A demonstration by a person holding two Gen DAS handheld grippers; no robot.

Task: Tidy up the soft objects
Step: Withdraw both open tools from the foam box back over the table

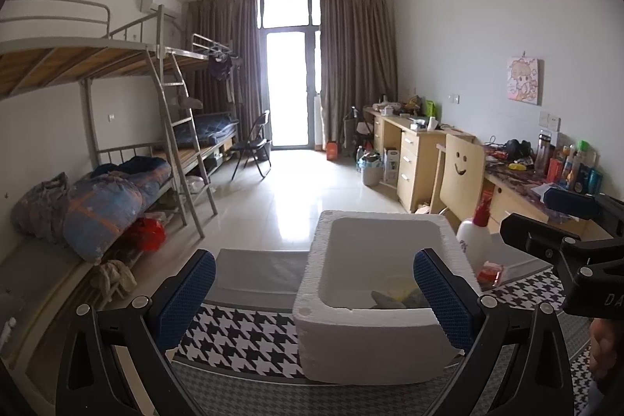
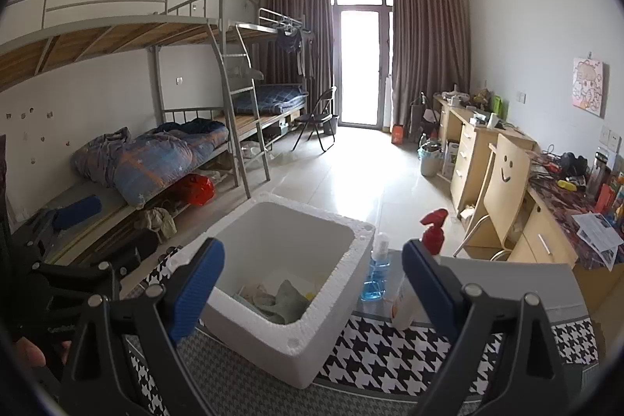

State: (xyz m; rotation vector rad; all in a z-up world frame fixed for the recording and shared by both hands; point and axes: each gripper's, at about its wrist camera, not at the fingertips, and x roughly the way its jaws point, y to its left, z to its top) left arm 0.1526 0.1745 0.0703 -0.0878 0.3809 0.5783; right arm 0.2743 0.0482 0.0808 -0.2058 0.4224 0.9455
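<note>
Both grippers, left gripper [image 1: 314, 293] and right gripper [image 2: 314, 285], gape empty; a careless swing could topple the spray bottle [image 2: 419, 269] beside the foam box [image 2: 331, 310]

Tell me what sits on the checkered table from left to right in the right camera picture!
White foam box → clear bottle of blue liquid → white spray bottle with red trigger top.

One white foam box [image 2: 288, 260] sits ahead of the tools, holding a few soft cloths [image 2: 279, 297], exact number unclear. Two bottles stand beside it: one red-capped spray bottle [image 2: 423, 260], one blue-liquid bottle [image 2: 375, 275].
</note>
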